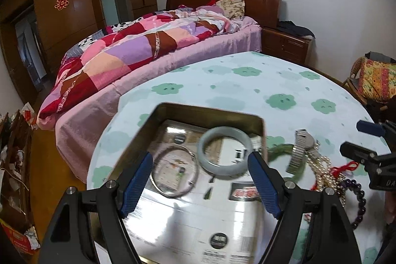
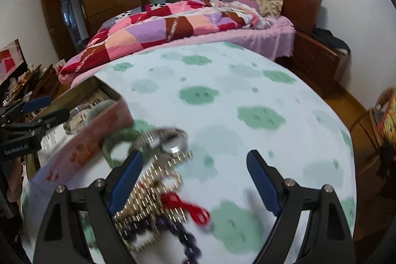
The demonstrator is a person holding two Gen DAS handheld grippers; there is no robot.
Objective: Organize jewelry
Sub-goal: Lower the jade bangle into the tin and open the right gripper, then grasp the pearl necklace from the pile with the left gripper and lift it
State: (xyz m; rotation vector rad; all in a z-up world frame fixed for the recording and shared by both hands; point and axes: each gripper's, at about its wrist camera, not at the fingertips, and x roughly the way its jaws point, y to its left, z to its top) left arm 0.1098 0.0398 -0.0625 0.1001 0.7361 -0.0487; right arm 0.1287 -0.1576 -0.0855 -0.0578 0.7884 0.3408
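On the worktop point(image 1: 247, 88), covered by a pale cloth with green cloud shapes, an open metal tin point(image 1: 210, 113) holds a pale jade bangle point(image 1: 224, 149) and, to its left, a thin silver bangle point(image 1: 173, 171), both lying flat on printed paper on the tin floor. Just outside the tin's right wall lies a loose heap of jewelry: a green bangle point(image 2: 116, 147), a steel watch point(image 2: 170, 140) partly resting on it, a tangled pearl necklace point(image 2: 153, 180), a red knotted cord point(image 2: 190, 207) and a dark purple bead bracelet point(image 2: 183, 234).

The left claw point(image 1: 200, 170) hangs over the tin, tilted downward, its blue fingers point(image 1: 138, 182) spread wide; both bangles lie in the gap between the fingers, and neither finger visibly presses on either. The right claw point(image 2: 193, 172) hangs over the heap, tilted downward, likewise spread and pinching nothing; its left finger overlaps the pearls in view, contact cannot be determined owing to blur.

Beyond the worktop stands a bed point(image 1: 153, 48) with a patchwork quilt, a brown wardrobe point(image 1: 69, 6) behind it, and a nightstand point(image 1: 284, 43) beside the headboard.
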